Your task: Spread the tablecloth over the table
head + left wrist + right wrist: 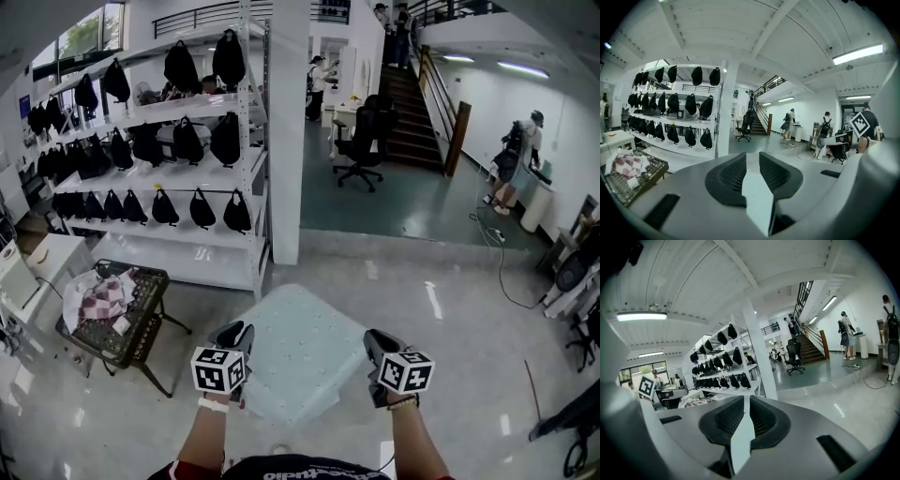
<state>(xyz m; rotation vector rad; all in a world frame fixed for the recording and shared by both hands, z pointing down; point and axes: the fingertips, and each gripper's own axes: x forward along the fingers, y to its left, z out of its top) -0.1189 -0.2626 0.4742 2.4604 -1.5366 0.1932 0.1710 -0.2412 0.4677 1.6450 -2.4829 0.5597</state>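
Left gripper point(752, 156): it holds the left edge of the tablecloth point(305, 352); the two dark ribbed pads point(729, 176) stand a little apart, and a pale strip of the cloth is pinched between them.
Left marker cube point(218, 370): it sits on this gripper, just beside the near left corner of the tablecloth.
Tablecloth: pale blue-white, with a fine dotted pattern; it hangs stretched in the air between the two grippers, above the glossy floor point(441, 375), and does not lie on any table.
Right gripper point(746, 399): it holds the right edge of the tablecloth; the jaws are nearly together and a narrow strip of the cloth runs between them.
Right marker cube point(405, 371): just beside the near right corner of the tablecloth.
Low dark mesh table point(141, 328): well to the left of the tablecloth, apart from it; a checked bundle of cloth point(101, 298) lies on it.
White shelf rack point(253, 178): behind the tablecloth, to the left; rows of black bags point(202, 211) hang on it.
White pillar point(287, 131): straight behind the tablecloth.
Office chair point(364, 141): far behind the tablecloth, a little to the right, near the staircase point(408, 112).
Person point(518, 159): far to the right of the tablecloth, standing at a counter.
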